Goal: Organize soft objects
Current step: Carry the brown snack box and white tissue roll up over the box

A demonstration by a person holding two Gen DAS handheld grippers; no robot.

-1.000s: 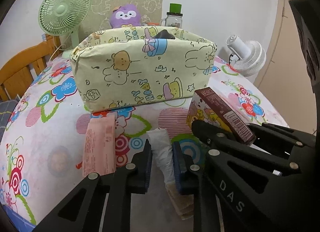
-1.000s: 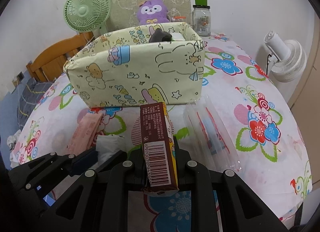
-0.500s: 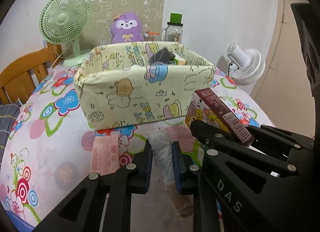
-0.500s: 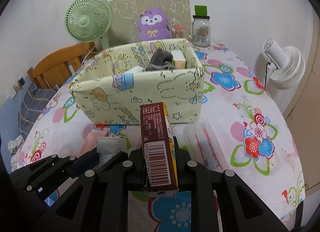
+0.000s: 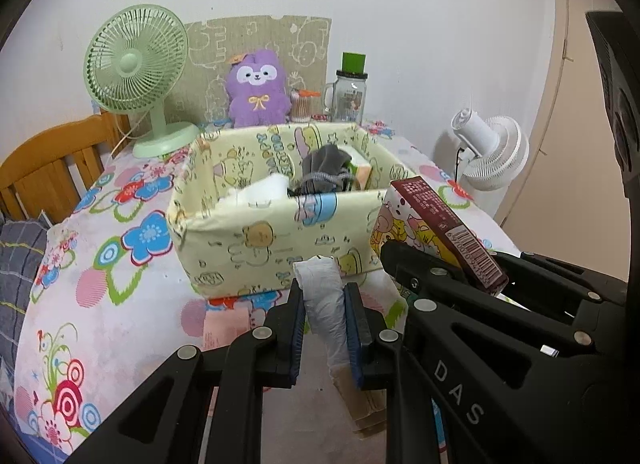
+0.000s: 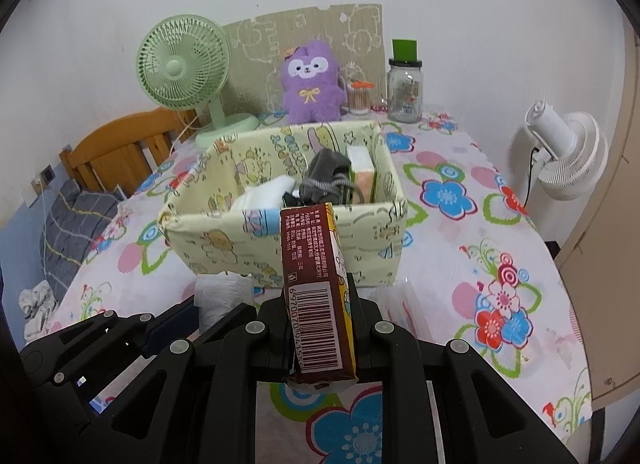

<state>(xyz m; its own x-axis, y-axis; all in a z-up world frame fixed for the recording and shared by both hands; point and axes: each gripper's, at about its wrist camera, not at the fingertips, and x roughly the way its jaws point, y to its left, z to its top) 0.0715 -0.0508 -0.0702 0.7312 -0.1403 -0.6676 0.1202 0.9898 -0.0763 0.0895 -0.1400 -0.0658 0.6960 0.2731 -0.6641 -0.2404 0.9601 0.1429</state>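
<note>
On the table (image 6: 460,168), the bin (image 5: 256,236) already holds a few soft items: a grey cloth (image 5: 324,172), something white (image 5: 260,194) and a tissue pack (image 5: 362,170) at its far corner. My left gripper (image 5: 323,314) is clamped tight on a white pack (image 5: 322,296), held just in front of the bin's near wall and clear of the tabletop. My right gripper (image 6: 320,328) is pinched on a brown box (image 6: 316,292), also off the table and short of the bin. I'd say we're mid-task: both items are lifted but neither is over the opening yet, so both drops are pending. Left on the table I see a pink pack (image 5: 228,328) by the bin's front and a clear wrapper (image 6: 412,304) to the right. The purple plush (image 6: 310,82) behind the bin sits untouched; can't tell if it's in scope.
</note>
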